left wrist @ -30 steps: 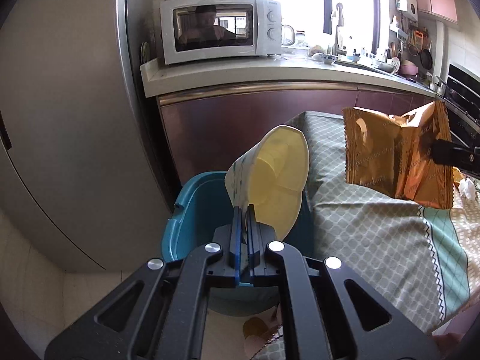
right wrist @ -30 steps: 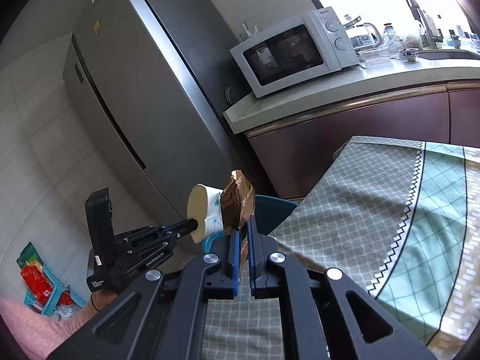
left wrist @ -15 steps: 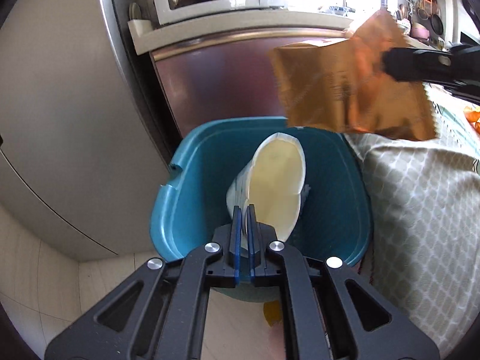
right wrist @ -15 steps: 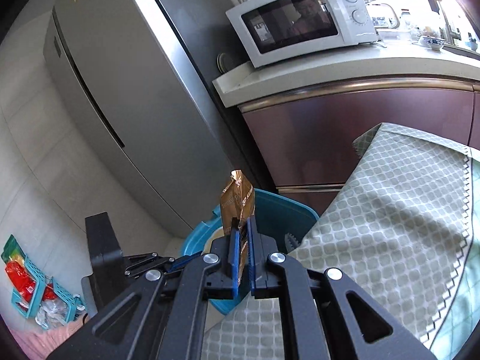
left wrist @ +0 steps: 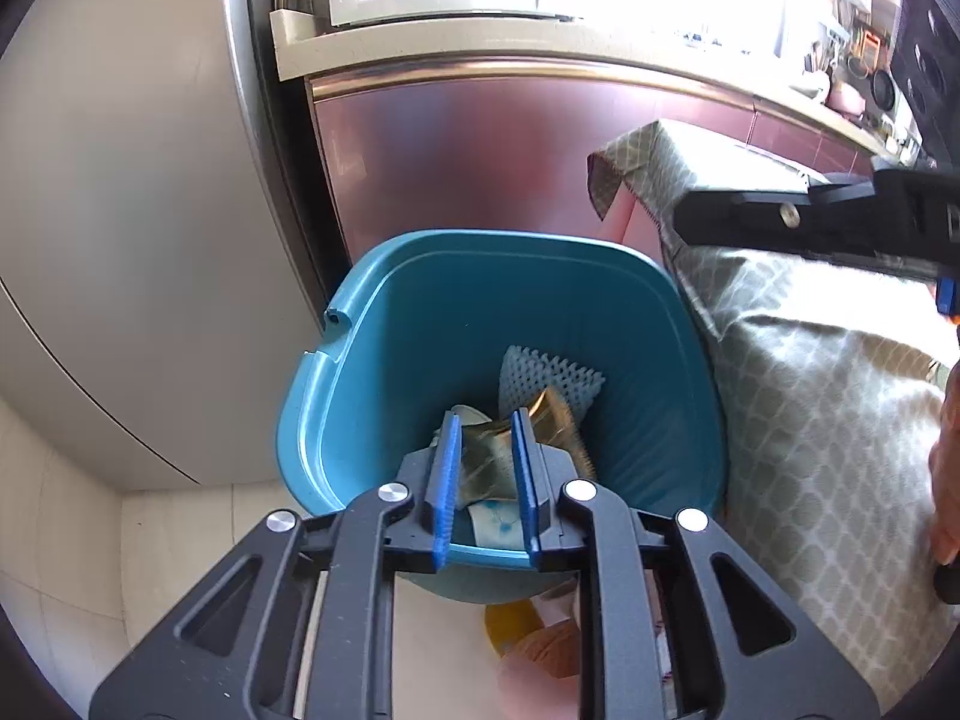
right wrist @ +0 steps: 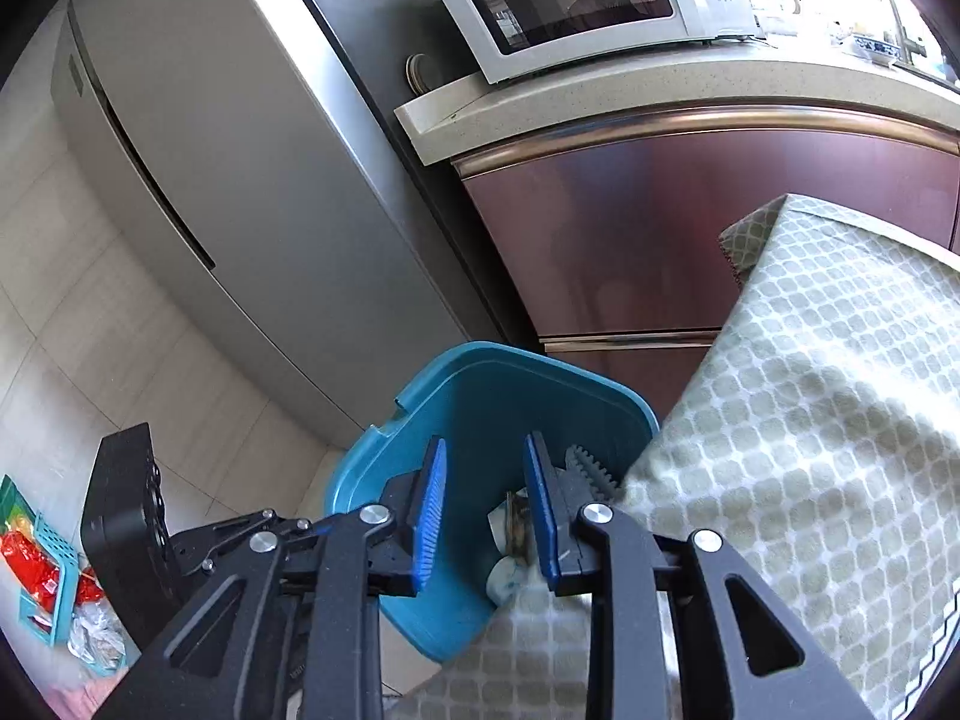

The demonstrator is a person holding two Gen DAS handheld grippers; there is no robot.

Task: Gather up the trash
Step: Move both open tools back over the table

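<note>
Both pieces of trash dropped since a second ago: one gold wrapper and one cup now lie in the teal bin beside the desk, wrapper's long axis tilted up-right. Left gripper and right gripper jaws are opening, narrow gaps, nothing between them

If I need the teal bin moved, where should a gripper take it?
Grip the teal bin by its upper rim on the fridge side, coming from above: the thin, exposed lip suits narrow jaws, while the tablecloth crowds the opposite side.
</note>
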